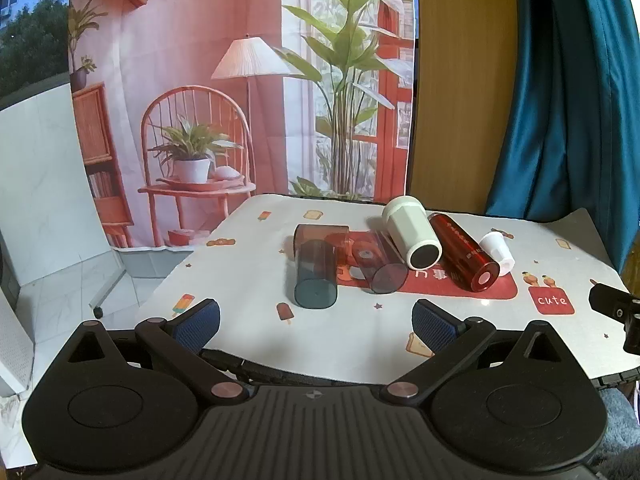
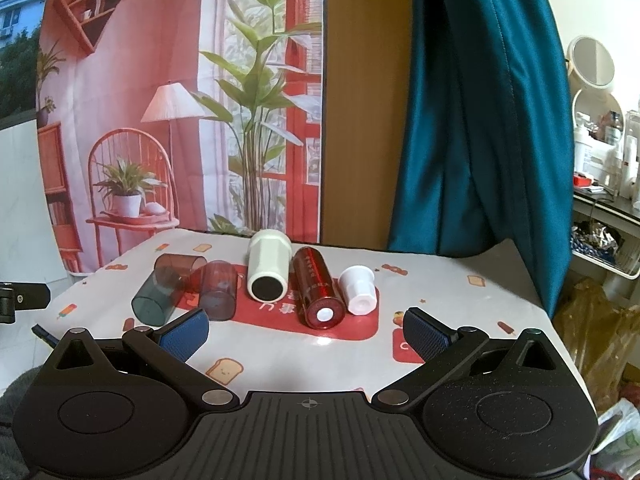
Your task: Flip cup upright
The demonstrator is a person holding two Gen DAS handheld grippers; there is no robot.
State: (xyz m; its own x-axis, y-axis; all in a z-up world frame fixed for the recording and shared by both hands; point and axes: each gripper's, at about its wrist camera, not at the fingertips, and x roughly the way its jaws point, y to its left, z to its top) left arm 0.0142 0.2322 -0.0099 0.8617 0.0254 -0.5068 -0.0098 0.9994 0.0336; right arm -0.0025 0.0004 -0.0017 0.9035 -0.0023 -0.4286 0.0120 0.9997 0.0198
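Several cups lie on their sides on the table, bases toward me: a dark teal cup [image 1: 314, 270] [image 2: 158, 294], a smoky purple cup [image 1: 380, 264] [image 2: 218, 292], a pale green-white cup [image 1: 412, 232] [image 2: 268, 268], a red cup [image 1: 464, 254] [image 2: 318, 290] and a small white cup [image 1: 496, 250] [image 2: 358, 290]. My left gripper [image 1: 316, 326] is open and empty, just short of the teal cup. My right gripper [image 2: 306, 332] is open and empty, just short of the red cup.
The table has a white printed cloth [image 1: 360, 332] with a red patch [image 1: 440, 284] under the cups. A printed backdrop [image 1: 240, 100] and a teal curtain [image 2: 472, 120] hang behind. A cluttered shelf [image 2: 604, 184] stands to the right. The table's near edge is below my fingers.
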